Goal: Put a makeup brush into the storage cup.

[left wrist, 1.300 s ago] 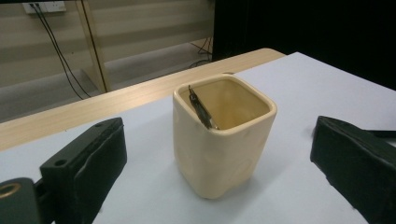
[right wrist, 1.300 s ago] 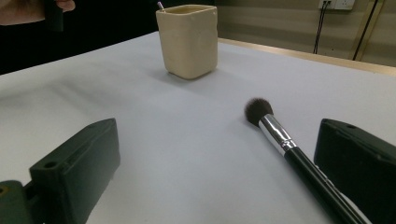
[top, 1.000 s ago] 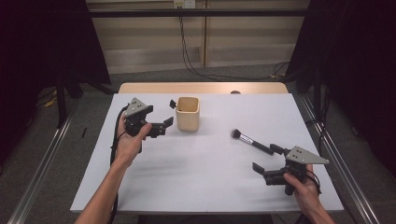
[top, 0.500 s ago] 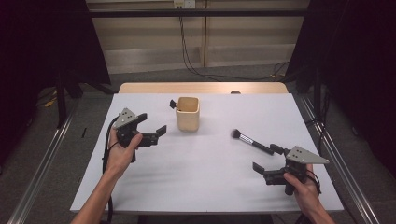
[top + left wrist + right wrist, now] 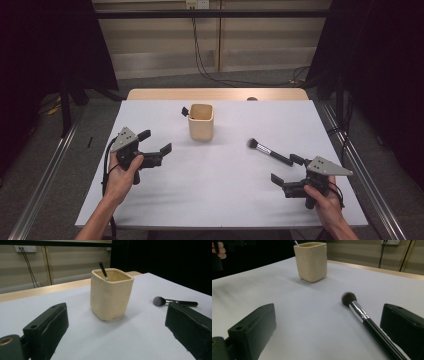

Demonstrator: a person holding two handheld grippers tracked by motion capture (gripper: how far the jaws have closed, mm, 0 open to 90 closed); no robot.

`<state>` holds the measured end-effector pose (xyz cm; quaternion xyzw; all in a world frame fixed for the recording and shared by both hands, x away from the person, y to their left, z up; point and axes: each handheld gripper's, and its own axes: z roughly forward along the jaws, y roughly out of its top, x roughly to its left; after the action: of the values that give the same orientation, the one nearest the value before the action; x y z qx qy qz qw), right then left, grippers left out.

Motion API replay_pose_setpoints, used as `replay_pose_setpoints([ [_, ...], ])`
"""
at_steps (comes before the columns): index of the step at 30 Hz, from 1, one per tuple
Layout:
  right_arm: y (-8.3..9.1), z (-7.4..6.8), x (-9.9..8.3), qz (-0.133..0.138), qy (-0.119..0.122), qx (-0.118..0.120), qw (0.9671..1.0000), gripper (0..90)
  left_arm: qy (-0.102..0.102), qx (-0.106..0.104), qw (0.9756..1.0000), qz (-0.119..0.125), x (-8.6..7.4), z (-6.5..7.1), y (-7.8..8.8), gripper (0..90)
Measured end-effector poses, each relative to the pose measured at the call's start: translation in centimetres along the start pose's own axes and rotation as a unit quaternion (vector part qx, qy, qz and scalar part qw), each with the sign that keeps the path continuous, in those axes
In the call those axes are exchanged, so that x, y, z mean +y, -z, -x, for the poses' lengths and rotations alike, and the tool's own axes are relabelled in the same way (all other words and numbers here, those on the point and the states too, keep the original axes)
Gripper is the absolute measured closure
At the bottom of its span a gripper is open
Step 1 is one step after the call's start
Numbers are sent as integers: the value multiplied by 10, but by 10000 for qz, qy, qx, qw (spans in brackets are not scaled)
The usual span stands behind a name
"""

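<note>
Your left hand-held gripper [image 5: 154, 146] sits over the left part of the white surface [image 5: 210, 200], its jaws spread wide with nothing between them. It points toward the cream square cup [image 5: 201, 121], which stands upright toward the far middle of the surface, well apart from your jaws. In the left gripper view the cup [image 5: 110, 293] is framed between the two black jaws, and a thin dark-handled tool [image 5: 103, 270] leans inside it, its end poking above the rim.

Your right hand-held gripper [image 5: 287, 171] rests low near the front right corner of the surface, jaws also wide and empty. The makeup brush [image 5: 268, 151] lies flat on the surface just beyond it, bristle head pointing toward the middle of the surface and its black handle running back toward your right jaws. In the right gripper view the brush [image 5: 364, 317] lies between the jaws but nearer the right-hand one, with its dark bristles farthest from you, silver ferrule behind them, and the handle passing just beside that jaw; I cannot tell whether it touches it.
</note>
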<state>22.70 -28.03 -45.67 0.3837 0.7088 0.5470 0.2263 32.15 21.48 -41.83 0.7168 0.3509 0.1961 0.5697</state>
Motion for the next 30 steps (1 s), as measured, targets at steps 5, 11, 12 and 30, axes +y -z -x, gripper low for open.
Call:
replay_pose_setpoints([
  [5, -1, 0, 0, -8, 1, -6, 10000, 4, -55, 136, 9999, -39, -11, 2, 10, 45],
  [11, -1, -1, 1, 13, 14, 14, 10000, 4, -35, 206, 9998, -55, -17, 2, 25, 26],
  [12, -1, -1, 1, 7, -1, 6, 10000, 4, -48, 211, 9998, -24, -19, 3, 28, 26],
  [30, 3, 1, -1, 23, -41, -49, 10000, 4, 8, 473, 9988, -79, -45, 19, 67, 23],
])
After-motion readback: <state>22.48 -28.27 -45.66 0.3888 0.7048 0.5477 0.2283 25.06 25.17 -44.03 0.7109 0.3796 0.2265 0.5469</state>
